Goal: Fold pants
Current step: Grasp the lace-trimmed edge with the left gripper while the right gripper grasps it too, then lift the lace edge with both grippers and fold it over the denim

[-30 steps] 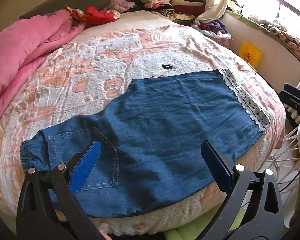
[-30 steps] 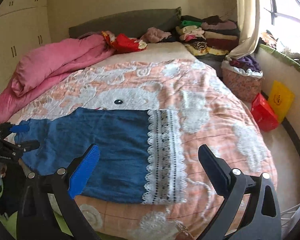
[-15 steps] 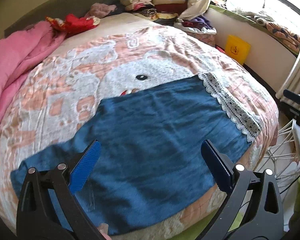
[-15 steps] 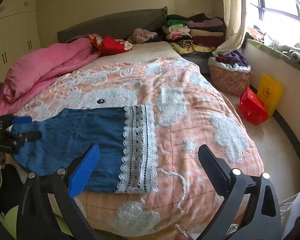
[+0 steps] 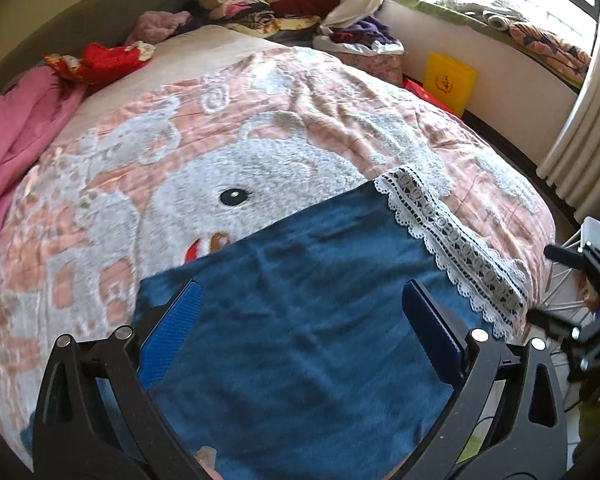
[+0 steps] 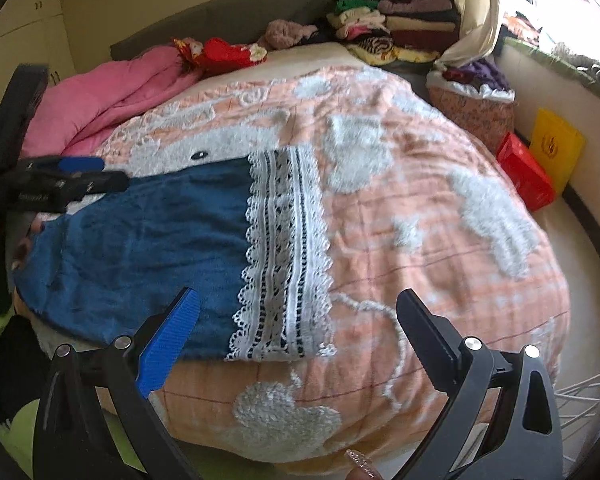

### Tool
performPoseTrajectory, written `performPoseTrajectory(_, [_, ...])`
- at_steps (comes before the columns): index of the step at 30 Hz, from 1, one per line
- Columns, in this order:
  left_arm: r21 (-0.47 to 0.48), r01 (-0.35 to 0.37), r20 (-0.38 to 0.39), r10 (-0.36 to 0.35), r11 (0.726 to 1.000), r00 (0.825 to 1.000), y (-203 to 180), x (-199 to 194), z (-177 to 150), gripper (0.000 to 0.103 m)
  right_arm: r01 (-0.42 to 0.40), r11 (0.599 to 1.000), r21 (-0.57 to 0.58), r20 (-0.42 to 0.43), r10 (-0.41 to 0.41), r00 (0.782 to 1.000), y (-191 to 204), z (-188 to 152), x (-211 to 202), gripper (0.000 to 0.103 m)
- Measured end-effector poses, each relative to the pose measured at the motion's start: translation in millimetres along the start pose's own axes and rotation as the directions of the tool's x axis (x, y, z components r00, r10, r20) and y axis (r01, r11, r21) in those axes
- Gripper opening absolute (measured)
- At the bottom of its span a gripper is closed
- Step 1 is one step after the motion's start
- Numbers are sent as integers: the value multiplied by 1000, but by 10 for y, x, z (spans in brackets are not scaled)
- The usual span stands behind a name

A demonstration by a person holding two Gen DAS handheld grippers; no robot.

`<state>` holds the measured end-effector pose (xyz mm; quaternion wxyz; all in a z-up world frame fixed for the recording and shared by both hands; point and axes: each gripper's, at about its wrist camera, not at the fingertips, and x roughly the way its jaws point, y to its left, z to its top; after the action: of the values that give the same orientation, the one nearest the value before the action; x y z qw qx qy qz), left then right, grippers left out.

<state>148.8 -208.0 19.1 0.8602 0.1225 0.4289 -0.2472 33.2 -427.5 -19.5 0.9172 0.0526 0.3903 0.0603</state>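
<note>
Lying flat on bed's peach-and-white blanket [image 6: 440,240]: blue denim pants [image 5: 300,320] w/ white lace hem [image 6: 284,256], near the bed's front edge. L gripper [image 5: 300,328] hovers over mid-fabric, fingers [image 5: 172,332] wide apart, nothing between them. R gripper [image 6: 300,340] over the lace hem end and blanket, fingers [image 6: 168,344] also apart, empty. Pink comforter [image 6: 112,92] bunched at far left. Folded clothes stack [image 6: 392,24] by headboard. Yellow box [image 6: 556,152] and red box [image 6: 524,172] on floor by wall.
</note>
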Motion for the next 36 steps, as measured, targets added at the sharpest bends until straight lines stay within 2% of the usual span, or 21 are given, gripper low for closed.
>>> performPoseTrajectory(6, [44,50,-33,-48,998,998,-89,286,185,94,-30,1000,11,-28,30,999,8,-17,139,98])
performPoseTrajectory(12, [95,88,-56,-83,992,995,-174,584,374,94,-100,993,56,-60,103,993,-45,-42,270,98])
performPoseTrajectory(20, [75,163,-114,-154,984,981,-216,1014,455,93,-167,978,124,-65,176,982,-120,-87,414,98])
performPoseTrajectory(22, [77,164,-124,-154,983,980,-224,1085,454,87,-178,975,130,-69,188,980,-138,-90,445,98])
performPoseTrajectory(23, [86,158,-123,-147,984,982,-233,1104,452,85,-184,974,129,-65,194,979,-140,-86,449,94])
performPoseTrajectory(24, [102,154,-125,-141,983,982,-252,1127,448,83,-189,974,127,-62,198,978,-136,-71,454,87])
performPoseTrajectory(25, [109,155,-125,-141,982,982,-266,1144,447,79,-198,972,123,-58,206,977,-134,-56,456,74])
performPoseTrajectory(26, [112,161,-125,-147,981,981,-276,1154,447,76,-213,969,123,-57,221,974,-134,-43,464,71])
performPoseTrajectory(30, [140,178,-108,-164,974,981,-345,1141,464,54,-231,966,119,-64,239,969,-127,-14,551,71])
performPoseTrajectory(33, [160,187,-102,-172,969,980,-397,1139,464,46,-237,964,118,-65,245,967,-110,3,589,71])
performPoseTrajectory(35, [162,217,-99,-203,963,974,-411,1131,462,34,-249,963,107,-59,256,965,-90,28,586,67])
performPoseTrajectory(36, [162,233,-95,-220,959,971,-418,1134,460,33,-251,962,104,-58,258,964,-90,37,596,67])
